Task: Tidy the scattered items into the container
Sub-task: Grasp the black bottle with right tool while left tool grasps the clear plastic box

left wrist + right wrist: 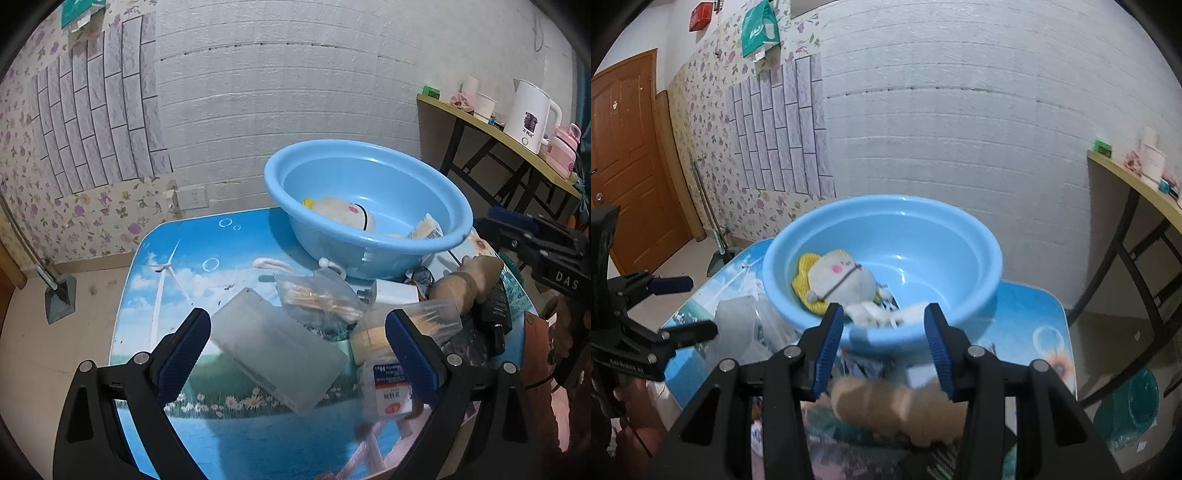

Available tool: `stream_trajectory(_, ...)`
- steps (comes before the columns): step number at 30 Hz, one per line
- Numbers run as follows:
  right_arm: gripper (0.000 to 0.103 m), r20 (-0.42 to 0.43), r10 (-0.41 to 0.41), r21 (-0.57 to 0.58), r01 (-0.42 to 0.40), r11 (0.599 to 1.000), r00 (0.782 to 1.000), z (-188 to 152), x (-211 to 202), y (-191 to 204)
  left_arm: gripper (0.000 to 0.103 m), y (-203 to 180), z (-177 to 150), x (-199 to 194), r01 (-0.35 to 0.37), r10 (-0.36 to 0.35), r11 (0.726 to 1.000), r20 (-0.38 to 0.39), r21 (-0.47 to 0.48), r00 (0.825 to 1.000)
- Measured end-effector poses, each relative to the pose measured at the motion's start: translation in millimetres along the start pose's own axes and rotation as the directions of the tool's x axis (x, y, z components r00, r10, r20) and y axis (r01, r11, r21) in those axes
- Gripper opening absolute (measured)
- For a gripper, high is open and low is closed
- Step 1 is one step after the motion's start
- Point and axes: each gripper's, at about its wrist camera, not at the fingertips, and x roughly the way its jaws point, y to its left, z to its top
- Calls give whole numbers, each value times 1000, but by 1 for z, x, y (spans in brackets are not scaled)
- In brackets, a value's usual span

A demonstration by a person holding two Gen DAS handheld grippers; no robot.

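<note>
Blue basin point(373, 243) holds a plush toy point(341, 212) and a packet point(426, 227); a frosted box point(277, 350), cotton swab bags point(321, 299) and a wooden piece point(467, 278) remain out, with the left gripper point(297, 358) and right gripper point(884, 347) both wide open and empty.

In my right wrist view the tan wooden piece point(894, 410) at lower centre is smeared by blur, its shape unclear. The basin's point(960, 236) near rim hides part of the packets beside the plush toy point(838, 280). My left view's small box point(388, 391) label is unreadable.
</note>
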Motion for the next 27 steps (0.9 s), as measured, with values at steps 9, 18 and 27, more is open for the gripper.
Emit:
stream_trajectory(9, 49, -61, -47, 46, 50, 998, 997, -38, -12, -9, 102, 14, -24, -7, -11, 9, 999, -42, -44, 999)
stream_trajectory(18, 73, -132, -74, 127, 91, 988, 988, -63, -9, -19, 102, 24, -42, -6, -22, 17, 997, -62, -74, 998)
stream_trajectory(27, 79, -175, -138, 145, 164, 976, 975, -80, -8, -27, 102, 22, -43, 21, 4, -17, 992, -107, -123, 994)
